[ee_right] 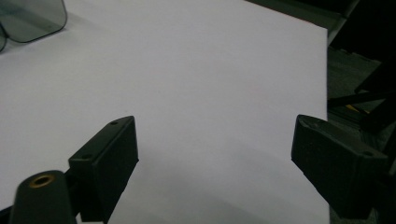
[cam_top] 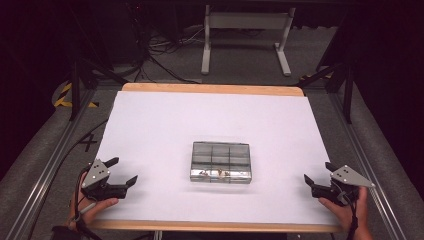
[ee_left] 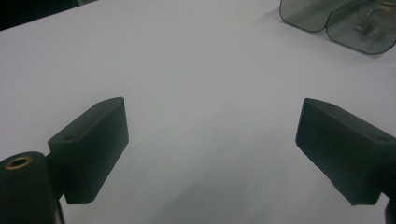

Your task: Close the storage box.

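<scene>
A clear plastic box with several compartments lies at the middle of the white table sheet; small pieces sit in its near row. A corner of the box lies at the upper right of the left gripper view, and the box is also at the upper left of the right gripper view. My left gripper rests low at the table's near left, open, nothing between its jaws. My right gripper hovers at the near right edge, open and empty, pointing toward the box.
The wooden table edge runs along the front. Metal frame rails flank the table on both sides. A white desk frame and cables stand on the floor beyond the far edge.
</scene>
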A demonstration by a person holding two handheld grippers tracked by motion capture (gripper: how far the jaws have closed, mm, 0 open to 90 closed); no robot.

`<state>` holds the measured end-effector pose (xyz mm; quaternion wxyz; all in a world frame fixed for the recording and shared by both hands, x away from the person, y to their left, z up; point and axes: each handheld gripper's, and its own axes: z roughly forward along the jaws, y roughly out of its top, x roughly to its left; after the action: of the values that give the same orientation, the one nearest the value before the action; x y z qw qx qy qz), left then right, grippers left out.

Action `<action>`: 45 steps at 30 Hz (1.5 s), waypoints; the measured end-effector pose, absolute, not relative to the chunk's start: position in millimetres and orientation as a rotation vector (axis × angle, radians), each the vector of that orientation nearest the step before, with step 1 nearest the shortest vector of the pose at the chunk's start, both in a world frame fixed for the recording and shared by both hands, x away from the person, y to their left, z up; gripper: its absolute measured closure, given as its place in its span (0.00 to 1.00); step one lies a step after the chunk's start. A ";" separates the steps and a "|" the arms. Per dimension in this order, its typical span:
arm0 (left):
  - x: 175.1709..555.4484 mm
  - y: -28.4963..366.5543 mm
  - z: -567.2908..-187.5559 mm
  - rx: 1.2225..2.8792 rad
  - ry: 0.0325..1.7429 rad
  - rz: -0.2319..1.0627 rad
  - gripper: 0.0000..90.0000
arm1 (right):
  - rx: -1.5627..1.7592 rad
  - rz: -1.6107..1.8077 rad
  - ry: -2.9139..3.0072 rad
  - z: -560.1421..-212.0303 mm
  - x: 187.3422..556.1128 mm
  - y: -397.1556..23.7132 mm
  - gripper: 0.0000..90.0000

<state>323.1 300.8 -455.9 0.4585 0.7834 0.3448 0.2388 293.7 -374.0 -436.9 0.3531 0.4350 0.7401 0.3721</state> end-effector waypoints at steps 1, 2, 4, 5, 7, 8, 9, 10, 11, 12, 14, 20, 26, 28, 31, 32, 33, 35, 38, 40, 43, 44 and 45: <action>322.3 302.7 -457.3 1.915 0.857 0.582 0.10 | 1.144 0.968 1.898 -438.3 293.1 -376.8 0.17; 320.9 303.9 -457.1 1.894 0.862 0.591 0.10 | 1.151 0.982 1.881 -440.2 291.8 -379.3 0.16; 318.8 306.3 -458.0 1.851 0.882 0.606 0.10 | 1.160 1.001 1.851 -440.8 289.4 -381.4 0.15; 317.3 307.0 -458.4 1.832 0.897 0.627 0.10 | 1.157 1.005 1.844 -440.7 288.5 -382.0 0.15; 315.3 309.1 -459.1 1.799 0.903 0.641 0.08 | 1.153 0.999 1.850 -442.4 288.5 -381.1 0.13; 314.9 310.1 -459.3 1.789 0.905 0.641 0.08 | 1.151 0.988 1.848 -443.2 288.7 -380.5 0.13; 314.4 310.6 -459.5 1.778 0.906 0.643 0.08 | 1.147 0.978 1.844 -443.7 288.3 -380.0 0.13; 314.2 311.2 -459.6 1.776 0.904 0.643 0.08 | 1.145 0.978 1.840 -443.9 287.4 -379.0 0.13; 314.2 311.2 -459.6 1.776 0.904 0.643 0.08 | 1.145 0.978 1.840 -443.9 287.4 -379.0 0.13; 314.2 311.3 -459.7 1.774 0.907 0.643 0.08 | 1.134 0.975 1.836 -443.9 286.6 -378.8 0.13; 314.4 310.3 -459.7 1.783 0.905 0.644 0.07 | 1.125 0.982 1.828 -443.9 285.5 -379.0 0.13; 312.5 306.0 -460.1 1.815 0.880 0.675 0.08 | 1.160 0.972 1.823 -443.8 288.0 -380.1 0.12; 315.0 309.4 -459.8 1.792 0.908 0.647 0.06 | 1.168 0.963 1.801 -443.9 287.1 -379.5 0.13; 315.3 309.8 -459.8 1.792 0.907 0.641 0.06 | 1.176 0.970 1.798 -443.8 287.3 -380.7 0.14; 315.7 307.8 -459.9 1.804 0.912 0.646 0.06 | 1.190 0.965 1.804 -443.7 288.7 -380.9 0.14; 315.9 307.3 -459.6 1.817 0.905 0.652 0.06 | 1.191 0.964 1.802 -443.7 288.7 -380.9 0.14; 315.7 306.7 -459.7 1.822 0.903 0.655 0.06 | 1.191 0.963 1.805 -443.7 288.8 -380.8 0.14; 316.1 306.7 -459.7 1.824 0.903 0.651 0.06 | 1.192 0.960 1.805 -443.8 289.3 -380.7 0.14; 316.6 307.4 -459.6 1.821 0.910 0.639 0.06 | 1.193 0.958 1.805 -443.9 289.4 -380.6 0.14; 316.9 306.2 -459.7 1.828 0.908 0.637 0.07 | 1.191 0.956 1.807 -443.9 289.5 -380.4 0.14; 316.1 304.1 -459.8 1.852 0.888 0.656 0.07 | 1.197 0.953 1.815 -443.9 290.2 -380.4 0.14; 316.1 304.1 -459.8 1.852 0.888 0.656 0.07 | 1.197 0.953 1.815 -443.9 290.2 -380.4 0.14; 316.2 304.0 -459.8 1.852 0.889 0.656 0.07 | 1.197 0.952 1.818 -443.9 290.4 -380.4 0.14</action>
<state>316.2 304.0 -459.8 0.4730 0.7566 0.3633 0.2681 290.4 -380.4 -443.9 0.3736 0.4673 0.7099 0.3717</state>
